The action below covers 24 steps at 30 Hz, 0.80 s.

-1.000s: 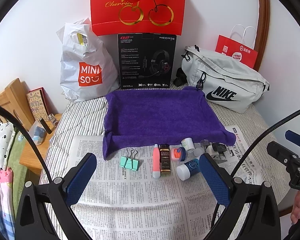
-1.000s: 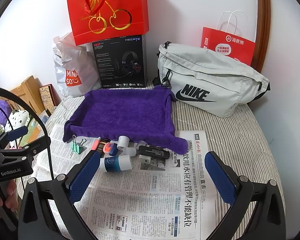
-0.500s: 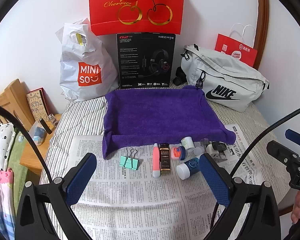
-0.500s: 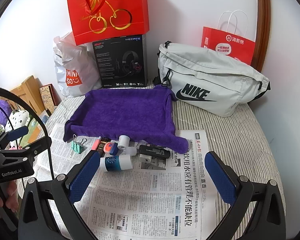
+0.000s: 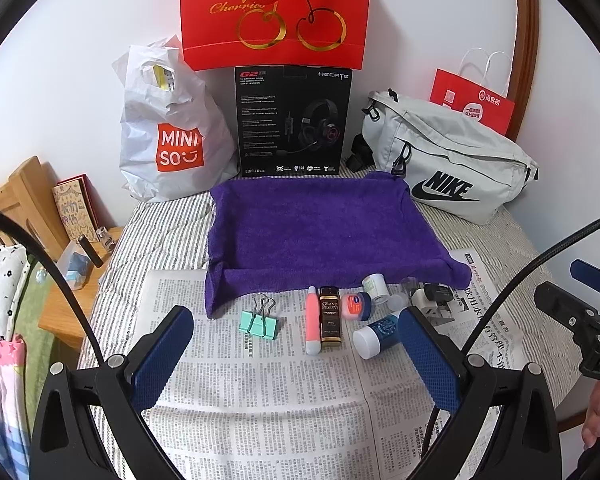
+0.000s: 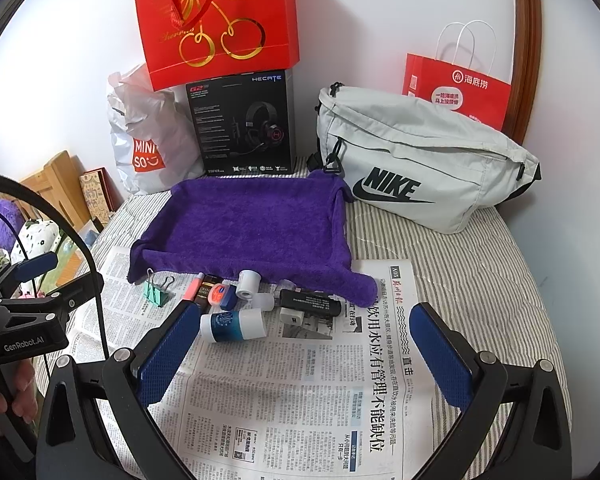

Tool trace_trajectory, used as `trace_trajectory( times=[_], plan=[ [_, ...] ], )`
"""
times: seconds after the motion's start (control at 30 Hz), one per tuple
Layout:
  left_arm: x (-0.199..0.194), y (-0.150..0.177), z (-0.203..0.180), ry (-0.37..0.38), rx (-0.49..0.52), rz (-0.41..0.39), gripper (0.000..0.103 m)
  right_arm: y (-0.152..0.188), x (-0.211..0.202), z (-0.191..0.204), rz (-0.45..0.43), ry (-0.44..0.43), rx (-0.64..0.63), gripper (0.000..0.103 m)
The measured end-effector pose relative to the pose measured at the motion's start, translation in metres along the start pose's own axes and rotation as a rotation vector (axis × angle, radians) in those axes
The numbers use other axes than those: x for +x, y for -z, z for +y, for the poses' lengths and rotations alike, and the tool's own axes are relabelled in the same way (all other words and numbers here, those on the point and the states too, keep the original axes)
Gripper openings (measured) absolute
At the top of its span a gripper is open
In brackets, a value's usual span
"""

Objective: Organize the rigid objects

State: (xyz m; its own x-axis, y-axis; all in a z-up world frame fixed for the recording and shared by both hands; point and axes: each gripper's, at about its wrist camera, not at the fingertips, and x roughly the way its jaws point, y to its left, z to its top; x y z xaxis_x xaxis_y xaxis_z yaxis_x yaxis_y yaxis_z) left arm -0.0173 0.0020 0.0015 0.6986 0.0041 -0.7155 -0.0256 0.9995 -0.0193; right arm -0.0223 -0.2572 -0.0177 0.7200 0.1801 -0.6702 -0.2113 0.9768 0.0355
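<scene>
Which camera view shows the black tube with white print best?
The right wrist view: the black tube lies there in full length on the newspaper, beside the purple towel. In the left wrist view only its end shows, far right, beyond the right finger of the left hand-held gripper.

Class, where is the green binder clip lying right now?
In the left wrist view the green binder clip lies on the newspaper, left of the pink tube, just before the purple towel.
</scene>
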Motion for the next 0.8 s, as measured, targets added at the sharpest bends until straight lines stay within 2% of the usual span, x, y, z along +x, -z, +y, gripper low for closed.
trace_trajectory(
  times=[0.5, 0.8],
  plan=[
    [0.004, -0.001, 0.0, 0.022, 0.007, -0.003, 0.103, -0.001, 0.003, -0.003, 0.005, 0.001, 0.005, 0.103],
    [0.038, 0.004, 0.017, 0.017, -0.018, 0.045, 0.103, -0.001, 0.024, -0.012, 0.036, 0.0, 0.023, 0.103]
  ],
)
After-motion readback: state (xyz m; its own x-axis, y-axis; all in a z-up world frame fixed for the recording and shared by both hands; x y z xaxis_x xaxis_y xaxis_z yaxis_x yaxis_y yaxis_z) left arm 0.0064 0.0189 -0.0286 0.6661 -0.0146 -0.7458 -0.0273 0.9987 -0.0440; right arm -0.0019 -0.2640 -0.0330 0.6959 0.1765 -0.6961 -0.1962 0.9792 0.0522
